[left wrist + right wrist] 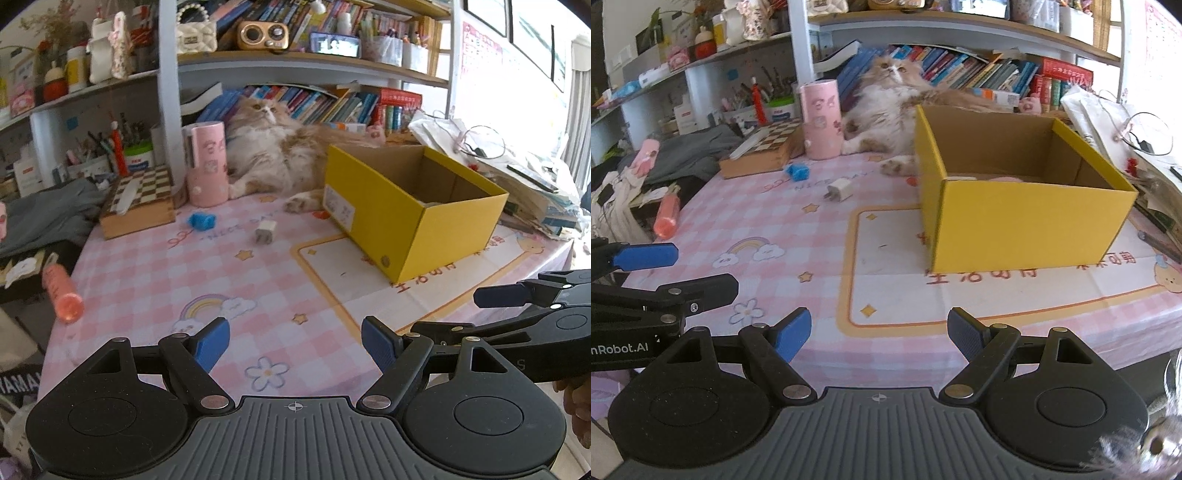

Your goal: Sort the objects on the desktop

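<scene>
An open yellow cardboard box (413, 206) (1023, 218) stands on the pink checked tablecloth, with something pale and pink low inside. A white charger plug (263, 235) (839, 192), a small blue object (201, 220) (798, 171) and an orange tube (61, 293) (667, 217) at the left table edge lie loose. My left gripper (295, 341) is open and empty over the near table. My right gripper (879, 334) is open and empty at the front edge, right of the left one; it also shows in the left wrist view (517, 295).
A fluffy cat (273, 155) (894, 107) lies behind the box. A pink cylinder (207, 162) (820, 118) and a checkered wooden box (142, 201) (764, 147) stand at the back left. Papers and cables (517, 173) pile up on the right. Shelves of books rise behind.
</scene>
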`<move>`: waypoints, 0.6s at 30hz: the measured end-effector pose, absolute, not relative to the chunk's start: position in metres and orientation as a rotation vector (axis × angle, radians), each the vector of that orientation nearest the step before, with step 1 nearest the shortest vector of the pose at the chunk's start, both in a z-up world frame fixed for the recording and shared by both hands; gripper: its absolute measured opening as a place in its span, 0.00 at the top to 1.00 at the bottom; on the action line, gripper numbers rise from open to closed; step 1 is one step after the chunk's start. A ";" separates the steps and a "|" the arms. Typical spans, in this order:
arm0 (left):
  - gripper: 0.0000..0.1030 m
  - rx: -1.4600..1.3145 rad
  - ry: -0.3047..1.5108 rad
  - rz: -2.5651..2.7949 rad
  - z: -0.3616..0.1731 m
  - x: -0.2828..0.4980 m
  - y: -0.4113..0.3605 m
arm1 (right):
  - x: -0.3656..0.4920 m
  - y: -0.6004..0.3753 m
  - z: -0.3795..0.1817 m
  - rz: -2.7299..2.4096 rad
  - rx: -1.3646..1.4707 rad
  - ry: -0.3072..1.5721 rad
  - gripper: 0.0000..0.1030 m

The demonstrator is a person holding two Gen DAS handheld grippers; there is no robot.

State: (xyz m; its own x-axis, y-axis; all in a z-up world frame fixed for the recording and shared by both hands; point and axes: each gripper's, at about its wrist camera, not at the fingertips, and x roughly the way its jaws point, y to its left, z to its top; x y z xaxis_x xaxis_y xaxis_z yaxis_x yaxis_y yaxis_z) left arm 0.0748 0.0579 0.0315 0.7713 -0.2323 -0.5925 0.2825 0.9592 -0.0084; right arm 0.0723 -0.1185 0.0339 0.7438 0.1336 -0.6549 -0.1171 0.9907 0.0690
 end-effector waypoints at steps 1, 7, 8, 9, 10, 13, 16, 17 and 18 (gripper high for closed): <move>0.21 0.080 0.633 -0.275 0.031 0.074 0.060 | 0.072 -0.115 0.033 0.143 0.022 0.722 0.22; 0.21 0.062 0.641 -0.251 0.030 0.070 0.076 | 0.071 -0.099 0.031 0.170 0.005 0.732 0.22; 0.21 0.061 0.641 -0.249 0.030 0.069 0.078 | 0.071 -0.097 0.030 0.173 0.003 0.733 0.22; 0.21 0.060 0.641 -0.247 0.030 0.068 0.080 | 0.070 -0.095 0.030 0.176 0.001 0.733 0.22; 0.21 0.060 0.641 -0.244 0.030 0.068 0.081 | 0.070 -0.092 0.030 0.178 0.000 0.733 0.22; 0.22 0.057 0.640 -0.237 0.030 0.067 0.086 | 0.070 -0.087 0.030 0.184 -0.005 0.730 0.22; 0.21 0.052 0.635 -0.228 0.030 0.065 0.092 | 0.070 -0.082 0.031 0.192 -0.011 0.727 0.22; 0.21 0.051 0.634 -0.226 0.030 0.065 0.094 | 0.070 -0.080 0.031 0.195 -0.013 0.725 0.22; 0.21 0.049 0.633 -0.222 0.031 0.065 0.096 | 0.070 -0.077 0.031 0.199 -0.017 0.723 0.23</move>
